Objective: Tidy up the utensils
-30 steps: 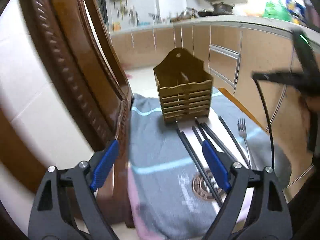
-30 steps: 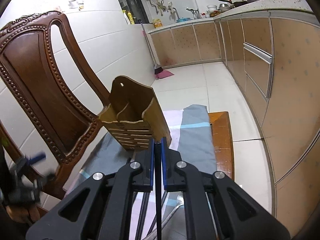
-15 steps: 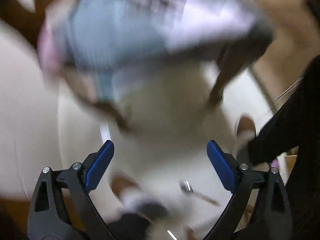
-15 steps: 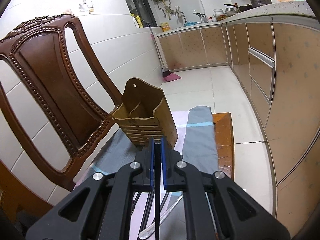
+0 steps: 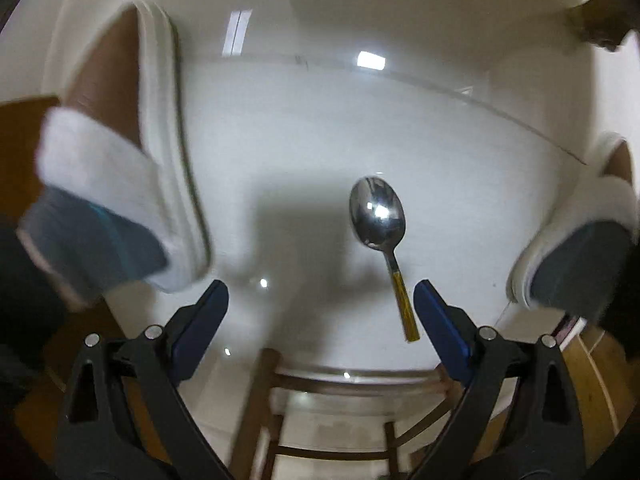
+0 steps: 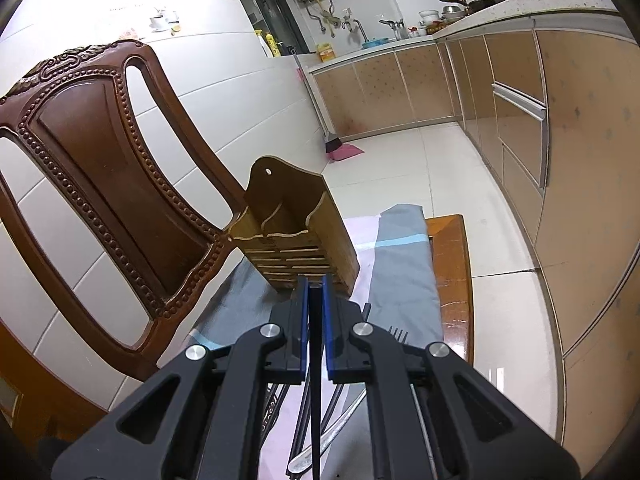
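Observation:
In the left wrist view a metal spoon [image 5: 380,224] with a yellowish handle lies on the white floor tiles. My left gripper [image 5: 320,300] is open and points down at the floor, the spoon's handle just inside its right finger [image 5: 438,320]. In the right wrist view my right gripper [image 6: 315,296] is shut on a black chopstick [image 6: 315,380] and hangs in front of the wooden utensil holder [image 6: 292,232], which stands on the grey cloth [image 6: 404,264]. More chopsticks, a fork [image 6: 398,336] and a spoon [image 6: 328,436] lie on the cloth under the gripper.
A person's two slippered feet [image 5: 132,168] [image 5: 580,248] stand either side of the fallen spoon. Wooden stool rungs [image 5: 320,384] show below the left gripper. A carved wooden chair back [image 6: 100,184] rises left of the holder. Kitchen cabinets [image 6: 520,120] line the right.
My left gripper has swung from facing the cloth and holder down to the floor, where the spoon lies. My right gripper has drawn slightly closer to the holder with the chopstick.

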Demonstrator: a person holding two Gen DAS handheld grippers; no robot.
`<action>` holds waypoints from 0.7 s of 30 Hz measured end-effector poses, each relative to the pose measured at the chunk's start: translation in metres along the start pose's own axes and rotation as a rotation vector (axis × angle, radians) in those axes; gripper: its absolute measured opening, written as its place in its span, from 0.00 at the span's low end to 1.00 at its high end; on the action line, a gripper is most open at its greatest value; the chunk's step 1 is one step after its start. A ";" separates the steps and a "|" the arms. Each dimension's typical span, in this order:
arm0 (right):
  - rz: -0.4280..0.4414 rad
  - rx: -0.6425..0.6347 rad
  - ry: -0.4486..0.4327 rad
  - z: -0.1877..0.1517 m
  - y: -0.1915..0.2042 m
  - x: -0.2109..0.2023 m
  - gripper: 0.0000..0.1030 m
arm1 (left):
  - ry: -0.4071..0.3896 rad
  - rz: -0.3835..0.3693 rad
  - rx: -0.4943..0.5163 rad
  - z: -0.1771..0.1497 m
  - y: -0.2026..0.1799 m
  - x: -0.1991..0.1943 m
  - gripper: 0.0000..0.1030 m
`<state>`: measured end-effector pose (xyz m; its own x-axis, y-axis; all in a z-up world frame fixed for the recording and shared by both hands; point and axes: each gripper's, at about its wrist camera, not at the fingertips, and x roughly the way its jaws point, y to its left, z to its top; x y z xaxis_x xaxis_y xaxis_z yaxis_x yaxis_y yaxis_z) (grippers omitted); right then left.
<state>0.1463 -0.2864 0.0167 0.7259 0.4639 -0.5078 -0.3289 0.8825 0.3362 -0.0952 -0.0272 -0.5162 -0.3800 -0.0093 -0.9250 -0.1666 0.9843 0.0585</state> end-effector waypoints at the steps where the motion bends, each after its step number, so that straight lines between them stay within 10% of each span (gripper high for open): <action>1: 0.000 -0.001 0.000 0.000 0.000 0.000 0.07 | 0.006 0.003 -0.010 -0.001 -0.003 0.006 0.90; 21: 0.003 -0.041 0.023 -0.004 0.003 0.003 0.07 | -0.058 -0.068 -0.238 0.011 -0.011 0.083 0.97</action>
<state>0.1454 -0.2822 0.0125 0.7111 0.4677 -0.5250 -0.3555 0.8834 0.3054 -0.1145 -0.0364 -0.5976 -0.3090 -0.0577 -0.9493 -0.4023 0.9124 0.0755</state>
